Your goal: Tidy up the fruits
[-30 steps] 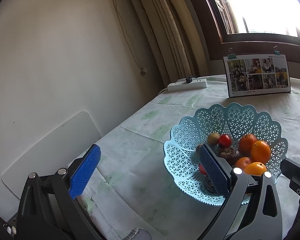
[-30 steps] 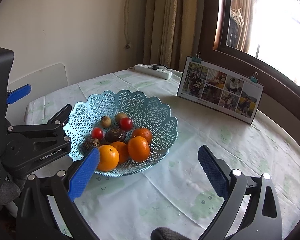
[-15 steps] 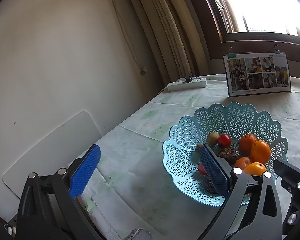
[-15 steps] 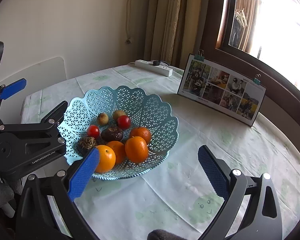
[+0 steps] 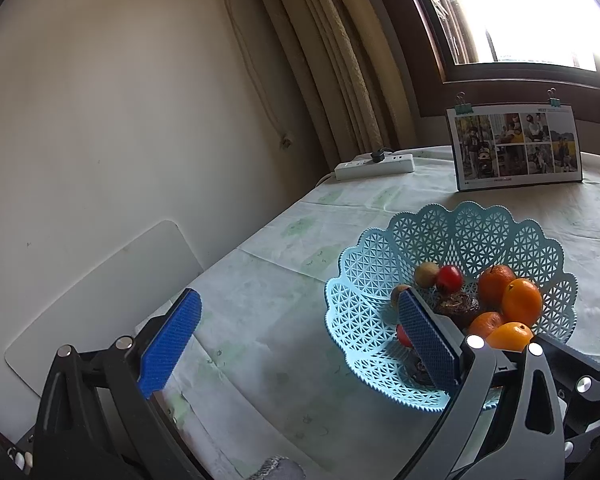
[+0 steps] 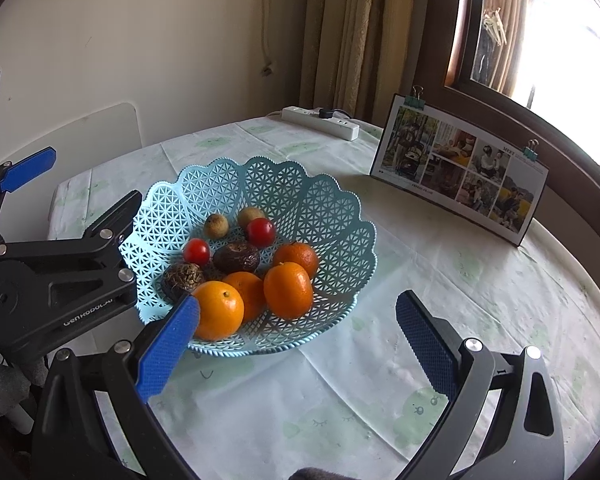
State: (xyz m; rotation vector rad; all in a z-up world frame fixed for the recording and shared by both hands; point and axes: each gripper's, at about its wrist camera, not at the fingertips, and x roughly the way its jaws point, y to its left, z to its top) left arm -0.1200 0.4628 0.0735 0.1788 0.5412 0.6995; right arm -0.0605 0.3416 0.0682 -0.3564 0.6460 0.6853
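My table [image 6: 380,392] wears a pale printed cloth. On it I see the blue lattice basket [image 6: 332,216] mid-table, a power strip [image 6: 320,123] and a photo card [image 6: 460,168] toward the far edge.

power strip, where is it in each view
Left wrist: the power strip lies at the table's far edge, upper middle, left of the photo board.
Right wrist: the strip sits upper middle, beyond the blue basket.
Shared landmark: the photo board.

Left gripper [image 5: 296,344] jaws spread wide, right gripper [image 6: 300,340] likewise, both empty
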